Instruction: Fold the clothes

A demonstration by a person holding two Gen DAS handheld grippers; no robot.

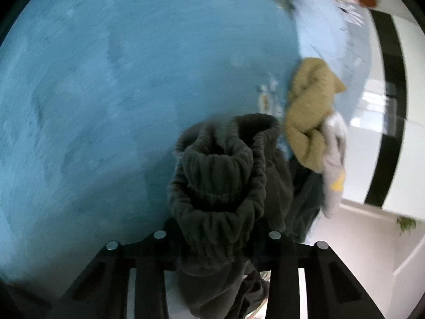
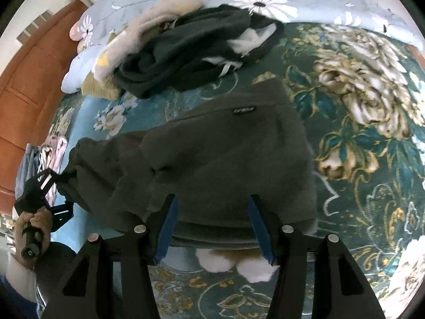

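Dark grey fleece trousers [image 2: 212,146] lie stretched across the bed. In the left wrist view their two elastic cuffs [image 1: 217,175] bunch up between the fingers of my left gripper [image 1: 217,228], which is shut on them. The right wrist view shows that same left gripper [image 2: 62,191] at the far left, held by a hand [image 2: 34,223], pinching the trousers' end. My right gripper [image 2: 211,199] has its blue pads [image 2: 167,228] on either side of the trousers' thick folded edge, closed on the stacked layers. White fleece shows below that edge.
A pile of clothes sits at the back of the bed: a black garment [image 2: 186,50], a cream fluffy one [image 2: 159,10], a mustard knit [image 1: 310,111]. The teal floral bedspread [image 2: 372,106] lies to the right, a daisy quilt [image 2: 265,2] behind, and a wooden door [image 2: 34,93] to the left.
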